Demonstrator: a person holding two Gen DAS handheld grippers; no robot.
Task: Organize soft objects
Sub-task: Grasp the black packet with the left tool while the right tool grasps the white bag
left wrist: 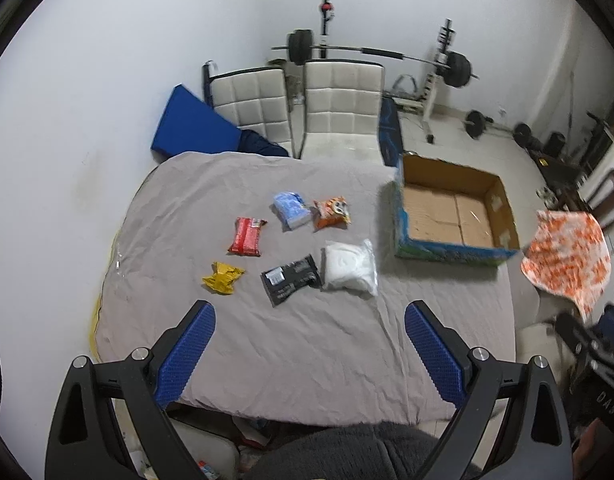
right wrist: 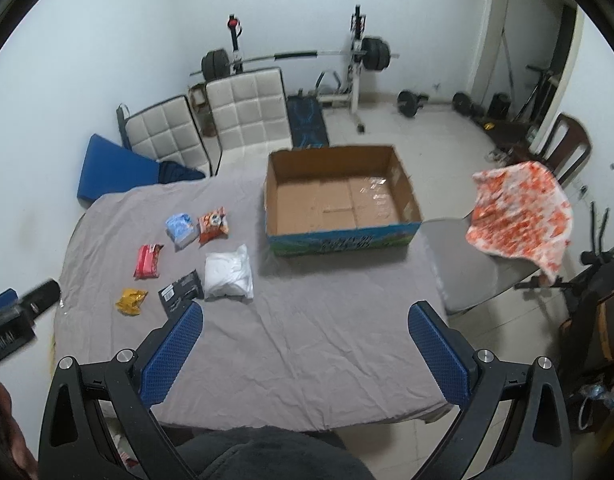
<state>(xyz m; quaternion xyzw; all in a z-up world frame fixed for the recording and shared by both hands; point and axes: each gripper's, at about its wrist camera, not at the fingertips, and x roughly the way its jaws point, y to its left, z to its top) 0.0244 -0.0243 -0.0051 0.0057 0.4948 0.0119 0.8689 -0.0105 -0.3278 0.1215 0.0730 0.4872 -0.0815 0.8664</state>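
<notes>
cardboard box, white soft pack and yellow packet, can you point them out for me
cardboard box [right wrist: 339,236], right wrist view, on its printed front wall.
white soft pack [right wrist: 228,274], right wrist view, on the middle of its top face.
yellow packet [left wrist: 222,277], left wrist view, on its crumpled middle.

Table cover [right wrist: 307,344]: grey cloth, matt, creased all over.
Box [right wrist: 341,240]: brown corrugated cardboard inside, matt; printed blue-green paper outside.
White pack [right wrist: 228,274]: clear glossy plastic film over soft white filling.
Red pack [right wrist: 148,261], yellow pack [right wrist: 131,301], orange pack [right wrist: 214,225]: shiny crinkled plastic wrap.
Black pack [left wrist: 290,278]: dark plastic film, dull sheen.
Pads [left wrist: 185,360]: blue rubbery, finely dimpled, matt.
Chairs [left wrist: 339,108]: off-white quilted leather-look, smooth.
</notes>
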